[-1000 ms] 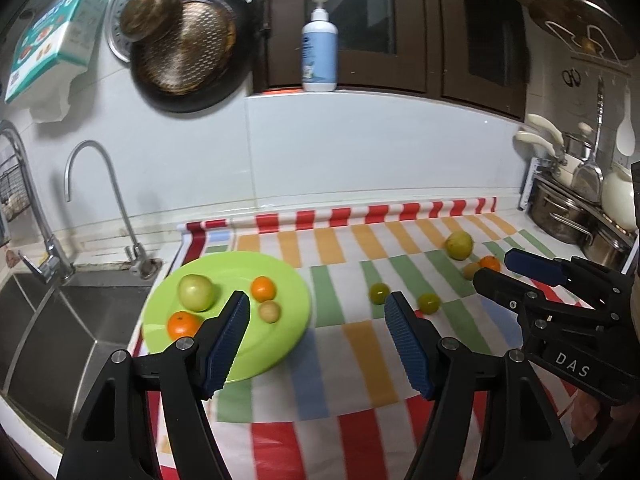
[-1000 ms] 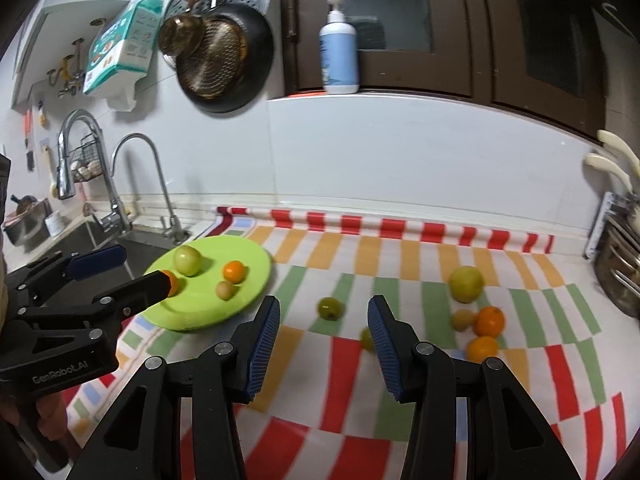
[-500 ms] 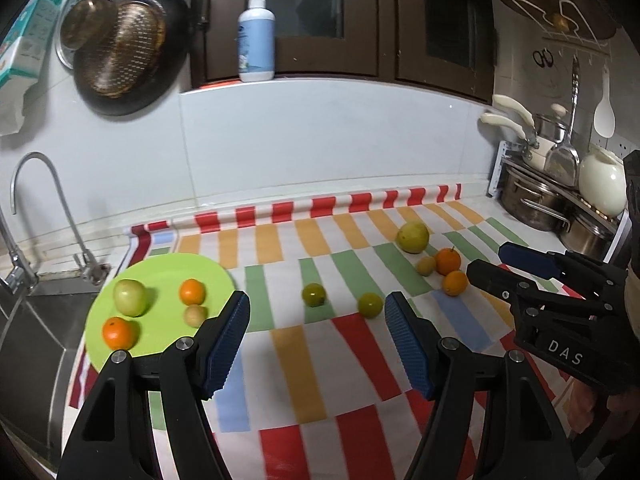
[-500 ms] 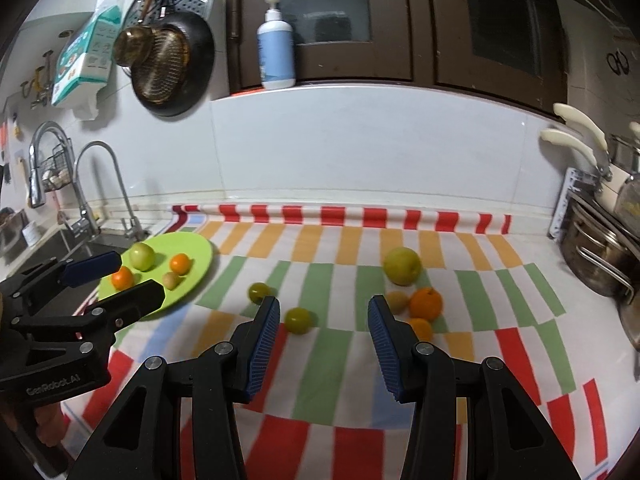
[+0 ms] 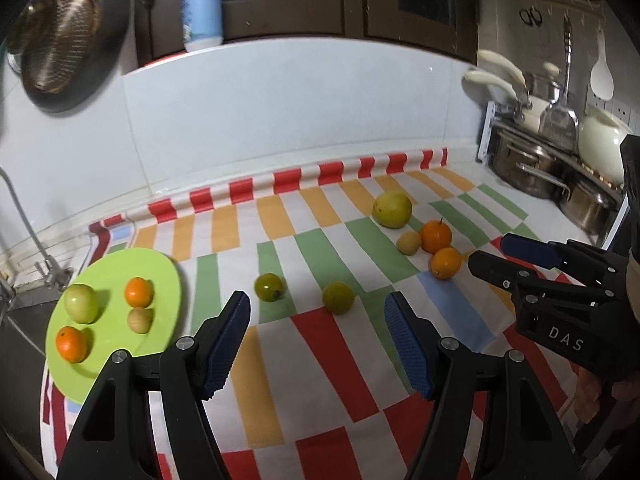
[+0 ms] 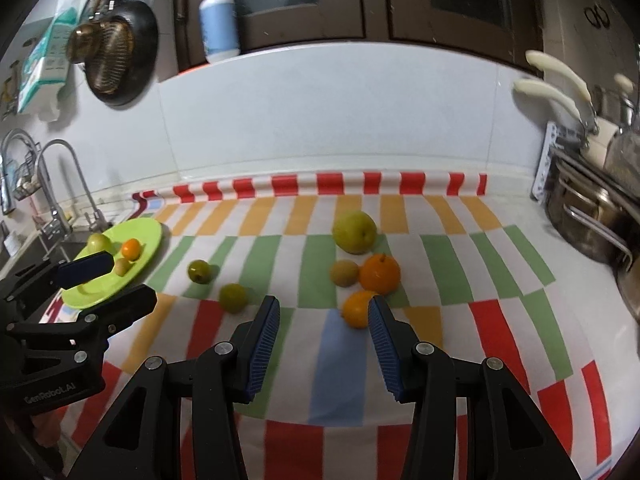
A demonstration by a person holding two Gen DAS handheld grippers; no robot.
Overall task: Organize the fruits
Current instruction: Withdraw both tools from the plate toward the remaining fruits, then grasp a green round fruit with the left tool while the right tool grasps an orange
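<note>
While both tools are held above the near edge of the tabletop, nothing is gripped in either. The left tool (image 5: pixel 316 336) is seen with its pads well apart and empty; the right tool (image 6: pixel 322 338) is seen with a narrower gap, likewise empty.

On the striped cloth (image 5: pixel 360 364), six fruits are left loose. Four are clustered toward the right end of the tabletop: a large yellow-green fruit (image 6: pixel 355 232) toward the back edge, a small brownish fruit (image 6: pixel 344 273) touching or just beside a stemmed orange (image 6: pixel 380 274), and a near orange (image 6: pixel 358 308). Two small green fruits (image 5: pixel 269 287) (image 5: pixel 338 298) are found near the middle, apart from each other. Four fruits are already set on the green plate (image 5: pixel 160 280) at the left end, beside the sink.

The deciding relation is judged as follows: the near orange lies just ahead of the right tool and slightly to the right of its centre line, partly hidden behind the right pad. The right hand is the nearer one. The fruit is round, so no long axis need be matched (only the gap, which may be tight). The near green fruit is lined up ahead of the left tool.

From the left wrist view, all four plated fruits are shown; from the right wrist view, the plate is partly covered by the left tool.
</note>
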